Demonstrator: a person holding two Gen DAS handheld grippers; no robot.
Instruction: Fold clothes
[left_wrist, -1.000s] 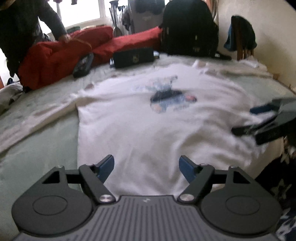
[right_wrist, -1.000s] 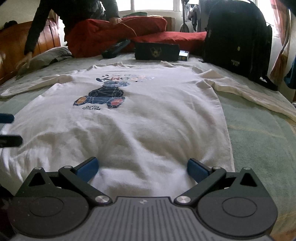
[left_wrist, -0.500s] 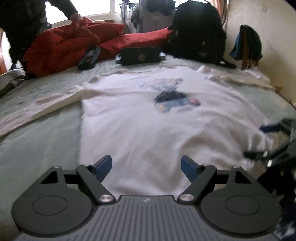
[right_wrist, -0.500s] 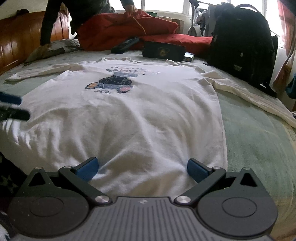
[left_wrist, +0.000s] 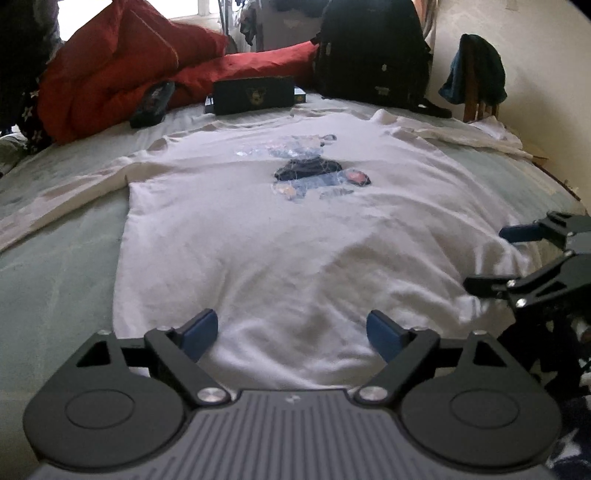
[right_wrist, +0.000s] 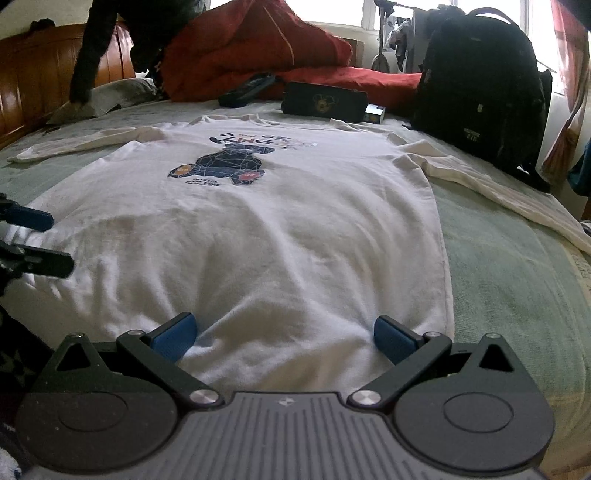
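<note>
The left gripper (left_wrist: 291, 334) is at the bottom hem of the white shirt (left_wrist: 295, 236), near its left corner, and its jaws are wide apart with nothing between them except the cloth lying under. The right gripper (right_wrist: 286, 338) is at the same hem, toward the right corner, and its jaws are also wide and hold nothing. Each gripper shows at the edge of the other's view: the right gripper (left_wrist: 517, 258) is at the right side of the left wrist view, and the left gripper (right_wrist: 44, 242) is at the left side of the right wrist view.

The shirt (right_wrist: 258, 229) lies spread on the bed (right_wrist: 517, 258), front side up, over a pale green cover. The cloth has soft wrinkles near the hem. Further up, on the chest, there is a dark bear print (right_wrist: 221, 168) with letters above it. Both long sleeves are stretched outward (the right sleeve (right_wrist: 498, 192) goes diagonally toward the bed's edge).

Behind the collar lies a dark pouch (right_wrist: 325, 101) with a gold emblem, and beside it a second dark flat object (right_wrist: 247, 90) that I cannot identify. Behind these is a red blanket (right_wrist: 258, 48) in a heap, and a black backpack (right_wrist: 480, 85) stands upright at the right. A person in dark clothes (right_wrist: 110, 37) bends over the far left of the bed, next to a wooden headboard (right_wrist: 44, 81).
</note>
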